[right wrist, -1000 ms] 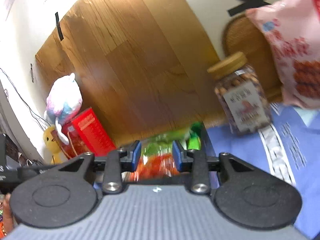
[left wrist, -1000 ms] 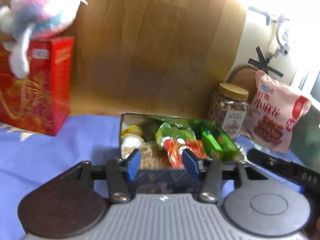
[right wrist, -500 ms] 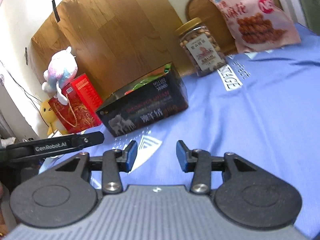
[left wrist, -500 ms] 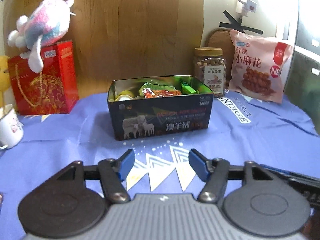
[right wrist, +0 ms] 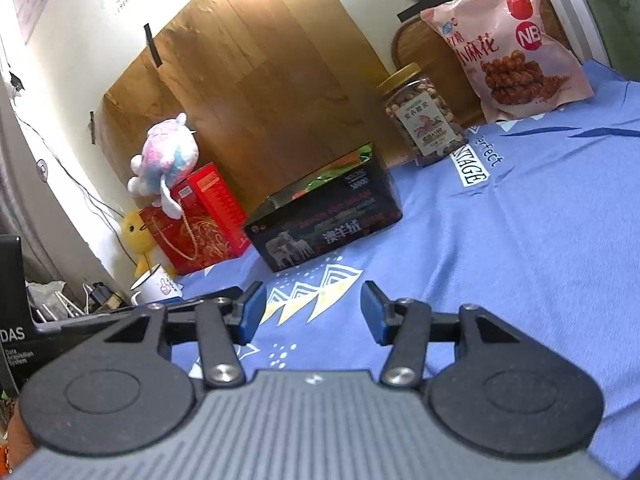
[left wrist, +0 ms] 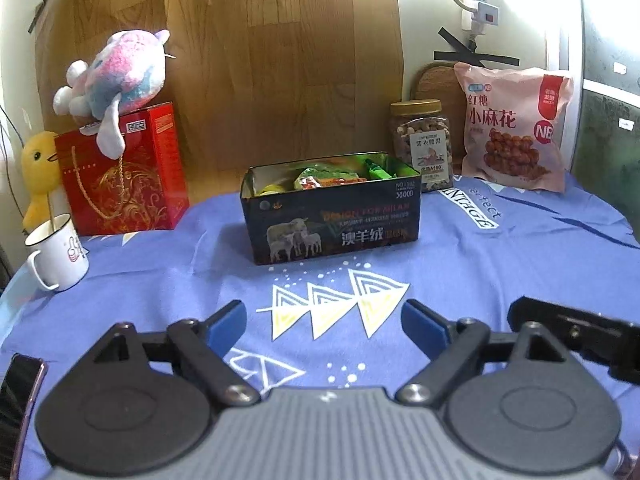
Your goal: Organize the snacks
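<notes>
A dark open tin box [left wrist: 332,224] with sheep on its side stands mid-table on the blue cloth and holds green, orange and yellow snack packets [left wrist: 324,178]. It also shows in the right wrist view [right wrist: 324,228]. My left gripper [left wrist: 324,322] is open and empty, well in front of the box, above the cloth. My right gripper [right wrist: 314,312] is open and empty, also short of the box. The right gripper's body [left wrist: 576,332] shows at the right edge of the left wrist view.
A jar of nuts [left wrist: 422,144] and a pink snack bag [left wrist: 516,128] stand behind the box on the right. A red gift bag [left wrist: 120,172] with a plush toy [left wrist: 116,80], a yellow duck [left wrist: 38,172] and a white mug [left wrist: 58,254] stand left. A phone [left wrist: 18,396] lies at the near left.
Both grippers have pulled back from over the box to the near side of the table and opened wider. The snacks stay in the box.
</notes>
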Demonstrator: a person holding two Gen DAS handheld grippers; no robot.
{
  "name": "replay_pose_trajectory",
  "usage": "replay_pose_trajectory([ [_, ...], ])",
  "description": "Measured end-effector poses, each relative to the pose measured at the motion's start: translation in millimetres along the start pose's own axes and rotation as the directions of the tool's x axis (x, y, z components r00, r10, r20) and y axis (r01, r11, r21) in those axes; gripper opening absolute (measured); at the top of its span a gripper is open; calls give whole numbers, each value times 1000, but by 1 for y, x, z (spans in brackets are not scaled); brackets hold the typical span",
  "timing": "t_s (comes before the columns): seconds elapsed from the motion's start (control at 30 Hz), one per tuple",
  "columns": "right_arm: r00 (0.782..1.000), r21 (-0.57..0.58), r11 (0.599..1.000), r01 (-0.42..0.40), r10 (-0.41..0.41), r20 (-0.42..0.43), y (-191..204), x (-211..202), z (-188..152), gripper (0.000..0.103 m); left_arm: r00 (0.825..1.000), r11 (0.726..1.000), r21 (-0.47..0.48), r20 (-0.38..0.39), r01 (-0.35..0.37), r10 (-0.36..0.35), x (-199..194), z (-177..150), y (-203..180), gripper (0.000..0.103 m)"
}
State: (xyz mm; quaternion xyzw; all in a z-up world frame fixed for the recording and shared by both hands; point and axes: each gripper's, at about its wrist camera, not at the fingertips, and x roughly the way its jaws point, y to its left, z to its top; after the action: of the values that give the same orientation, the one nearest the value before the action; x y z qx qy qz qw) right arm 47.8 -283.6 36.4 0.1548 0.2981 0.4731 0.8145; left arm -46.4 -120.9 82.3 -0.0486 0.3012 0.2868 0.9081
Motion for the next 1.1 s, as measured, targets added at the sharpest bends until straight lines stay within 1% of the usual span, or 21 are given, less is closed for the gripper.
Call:
replay_pose_trajectory([
  [0.03, 1000, -3, 1000, -1, 1, 2, 2, -1, -1, 57, 1000, 1000, -2, -1, -2, 2, -1, -1, 0, 89],
  [0.07, 1000, -7, 1000, -1, 1, 6, 3, -2, -1, 63, 1000, 1000, -4, -1, -5, 5, -3, -1, 1, 92],
  [0.1, 1000, -10, 1000, 2, -2, 12, 5, -4, -2, 69, 1000, 1000, -6, -1, -10, 10, -4, -1, 1, 97],
  [0.13, 1000, -12, 1000, 6, -6, 19, 6, -5, -2, 71, 1000, 1000, -8, 4, -17, 17, -5, -2, 1, 103],
  [0.23, 999, -15, 1000, 17, -16, 32, 8, -7, -1, 81, 999, 999, -6, -5, -42, 42, -8, -3, 2, 103],
  [0.27, 999, -12, 1000, 24, -24, 38, 9, -8, -1, 88, 999, 999, -4, -14, -46, 46, -7, -2, 3, 103],
  [0.3, 999, -10, 1000, 28, -28, 43, 9, -9, -1, 92, 999, 999, -2, -20, -50, 50, -6, -3, 5, 103],
  [0.5, 999, -15, 999, 30, -29, 36, 12, -4, -3, 97, 996, 998, 10, -52, -67, 68, 1, -6, 10, 103],
  [0.63, 999, -18, 999, 31, -30, 15, 13, 3, -4, 97, 993, 994, 37, -62, -102, 104, 6, -7, 8, 103],
  [0.73, 1000, -16, 1000, 23, -23, 0, 12, 8, -4, 97, 992, 994, 46, -72, -100, 104, 10, -6, 7, 103],
  [0.83, 1000, -22, 999, 25, -25, -1, 12, 10, -3, 98, 992, 993, 56, -70, -103, 107, 13, -6, 6, 103],
  [1.1, 999, -33, 999, 38, -38, -2, 12, 14, -1, 98, 988, 987, 79, -52, -140, 144, 20, -2, 6, 103],
])
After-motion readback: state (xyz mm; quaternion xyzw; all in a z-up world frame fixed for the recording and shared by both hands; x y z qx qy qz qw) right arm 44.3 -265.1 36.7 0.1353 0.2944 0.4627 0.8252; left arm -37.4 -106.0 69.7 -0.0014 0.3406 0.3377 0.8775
